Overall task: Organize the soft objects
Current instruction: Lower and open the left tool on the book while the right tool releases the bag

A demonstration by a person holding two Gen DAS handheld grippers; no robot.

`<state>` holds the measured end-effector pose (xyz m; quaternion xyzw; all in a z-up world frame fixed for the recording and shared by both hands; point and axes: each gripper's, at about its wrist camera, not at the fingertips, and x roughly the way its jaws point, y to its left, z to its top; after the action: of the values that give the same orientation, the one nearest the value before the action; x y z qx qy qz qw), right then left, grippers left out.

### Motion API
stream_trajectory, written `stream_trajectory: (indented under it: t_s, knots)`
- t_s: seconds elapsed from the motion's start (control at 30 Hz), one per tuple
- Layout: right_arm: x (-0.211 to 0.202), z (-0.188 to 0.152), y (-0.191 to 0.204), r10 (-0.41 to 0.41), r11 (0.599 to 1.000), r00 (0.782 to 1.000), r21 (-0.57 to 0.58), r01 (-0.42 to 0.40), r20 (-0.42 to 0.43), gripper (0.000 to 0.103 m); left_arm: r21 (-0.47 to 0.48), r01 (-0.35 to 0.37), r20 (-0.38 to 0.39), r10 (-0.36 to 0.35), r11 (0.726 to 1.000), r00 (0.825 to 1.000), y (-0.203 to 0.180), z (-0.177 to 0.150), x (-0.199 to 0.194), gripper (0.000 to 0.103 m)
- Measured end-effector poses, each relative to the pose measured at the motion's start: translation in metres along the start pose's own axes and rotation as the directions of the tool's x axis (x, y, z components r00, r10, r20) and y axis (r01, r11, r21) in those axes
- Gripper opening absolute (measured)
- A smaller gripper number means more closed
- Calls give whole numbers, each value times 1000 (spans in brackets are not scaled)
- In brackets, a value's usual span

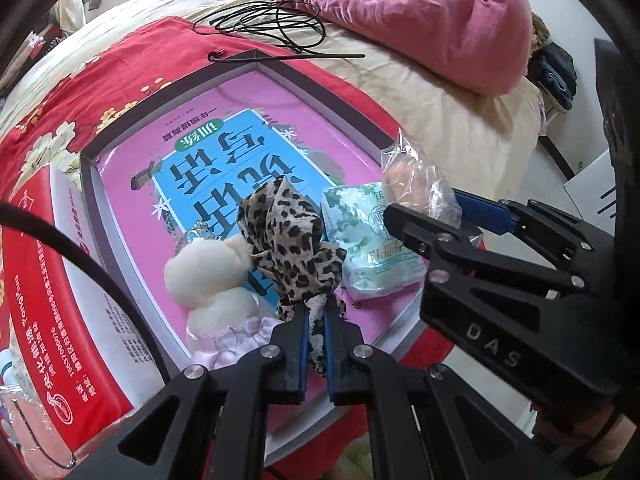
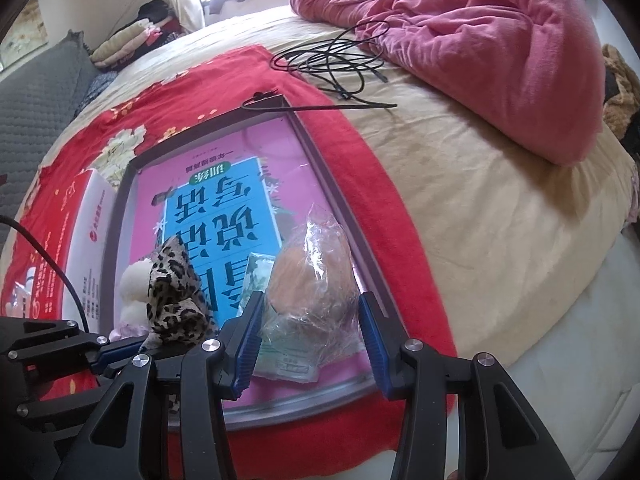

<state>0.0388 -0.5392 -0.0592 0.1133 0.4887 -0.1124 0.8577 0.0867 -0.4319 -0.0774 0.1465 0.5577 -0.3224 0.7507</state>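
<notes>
A grey-rimmed tray lined with a pink and blue book cover lies on the bed. In it are a white plush toy, a leopard-print cloth, a pale green tissue pack and an orange object in a clear plastic bag. My left gripper is shut on the leopard cloth's lower end. My right gripper is open, its blue pads on either side of the bagged object, not pressing it. The cloth also shows in the right wrist view.
A red floral cloth lies under the tray on a beige sheet. A red and white box stands left of the tray. Black cables and a pink quilt lie beyond it. The bed edge drops off at the right.
</notes>
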Motion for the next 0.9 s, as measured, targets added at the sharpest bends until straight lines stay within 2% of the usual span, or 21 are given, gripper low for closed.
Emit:
stream_trajectory:
  t_s: [0.9]
  knots:
    - [3, 7, 6, -13, 1000, 1000, -6, 13, -13, 51, -41, -4, -4, 4, 999, 1000, 10, 7, 3, 8]
